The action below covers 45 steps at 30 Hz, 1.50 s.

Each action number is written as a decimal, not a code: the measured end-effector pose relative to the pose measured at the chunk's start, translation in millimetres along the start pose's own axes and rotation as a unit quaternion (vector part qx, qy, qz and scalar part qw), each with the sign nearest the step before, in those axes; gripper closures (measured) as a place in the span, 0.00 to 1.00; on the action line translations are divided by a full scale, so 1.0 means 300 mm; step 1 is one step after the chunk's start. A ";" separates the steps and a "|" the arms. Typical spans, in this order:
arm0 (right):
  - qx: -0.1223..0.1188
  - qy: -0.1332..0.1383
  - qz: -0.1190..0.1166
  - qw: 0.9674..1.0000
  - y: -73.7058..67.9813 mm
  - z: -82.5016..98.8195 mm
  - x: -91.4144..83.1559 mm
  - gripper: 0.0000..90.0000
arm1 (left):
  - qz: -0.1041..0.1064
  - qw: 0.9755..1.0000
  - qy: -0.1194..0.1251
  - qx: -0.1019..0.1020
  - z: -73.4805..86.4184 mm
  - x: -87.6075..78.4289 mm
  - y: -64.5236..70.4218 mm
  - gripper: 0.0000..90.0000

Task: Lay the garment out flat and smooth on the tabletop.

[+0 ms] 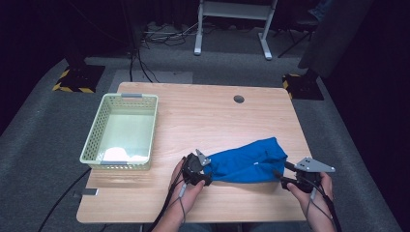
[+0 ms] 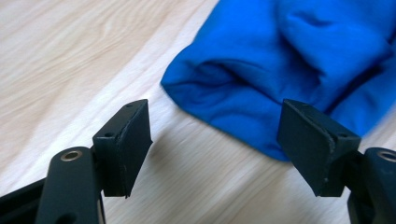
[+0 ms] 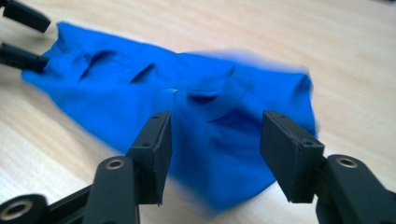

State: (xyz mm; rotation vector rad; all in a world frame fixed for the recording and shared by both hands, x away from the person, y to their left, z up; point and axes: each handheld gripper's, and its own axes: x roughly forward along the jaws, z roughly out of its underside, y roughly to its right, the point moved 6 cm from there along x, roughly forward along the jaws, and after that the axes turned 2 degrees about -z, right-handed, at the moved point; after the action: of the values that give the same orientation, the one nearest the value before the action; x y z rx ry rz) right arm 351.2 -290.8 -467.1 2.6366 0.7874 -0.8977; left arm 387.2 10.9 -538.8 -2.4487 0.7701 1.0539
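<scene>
Wooden table (image 1: 203, 116) on grey carpet, dark surroundings. Near edge, right half: blue cloth (image 1: 249, 162), bunched, lying flat between both tools. Left gripper (image 2: 215, 140): jaws spread, cloth end just ahead of the pads, not pinched. Right gripper (image 3: 215, 154): jaws apart, cloth lying ahead between them, not clamped. Left edge, farther back: pale green perforated basket (image 1: 94, 130), something white (image 1: 116, 153) at its near end.
</scene>
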 end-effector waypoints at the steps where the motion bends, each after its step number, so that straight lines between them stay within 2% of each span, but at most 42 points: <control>1: 0.000 0.006 0.003 1.000 0.002 -0.010 -0.006 0.48 | -0.005 1.000 -0.003 0.000 0.004 -0.005 -0.007 0.29; 4: 0.004 0.020 -0.001 1.000 0.008 -0.037 -0.011 0.48 | -0.013 1.000 -0.002 -0.012 0.016 -0.019 -0.031 0.30; 6: 0.003 0.021 -0.009 1.000 0.005 -0.051 -0.001 0.49 | -0.017 1.000 0.007 -0.022 0.018 -0.032 -0.047 0.30; 10: -0.010 0.013 -0.025 1.000 -0.018 -0.070 0.040 0.49 | -0.010 0.999 0.029 -0.038 0.014 -0.060 -0.060 0.28; 20: -0.027 -0.013 -0.044 0.999 -0.055 -0.075 0.123 0.51 | 0.000 0.999 0.037 -0.037 0.033 -0.092 -0.060 0.27; 28: -0.043 -0.043 -0.061 0.996 -0.091 -0.041 0.190 0.59 | 0.001 0.999 0.036 -0.033 0.046 -0.102 -0.046 0.26; 38: -0.063 -0.079 -0.080 0.992 -0.142 -0.014 0.297 0.63 | 0.006 0.999 0.037 -0.029 0.055 -0.107 -0.037 0.26; 41: -0.069 -0.079 -0.097 0.990 -0.175 -0.021 0.320 0.65 | 0.007 0.999 0.037 -0.028 0.056 -0.111 -0.037 0.26; 45: -0.069 -0.097 -0.114 0.986 -0.214 -0.020 0.343 0.72 | 0.009 0.999 0.040 -0.031 0.055 -0.111 -0.038 0.26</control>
State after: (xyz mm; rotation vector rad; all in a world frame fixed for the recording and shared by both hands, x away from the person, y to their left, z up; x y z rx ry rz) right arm 386.4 -193.1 -530.4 2.3289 1.0735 -1.0962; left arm 365.9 39.6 -523.5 -2.5537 0.7964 1.0061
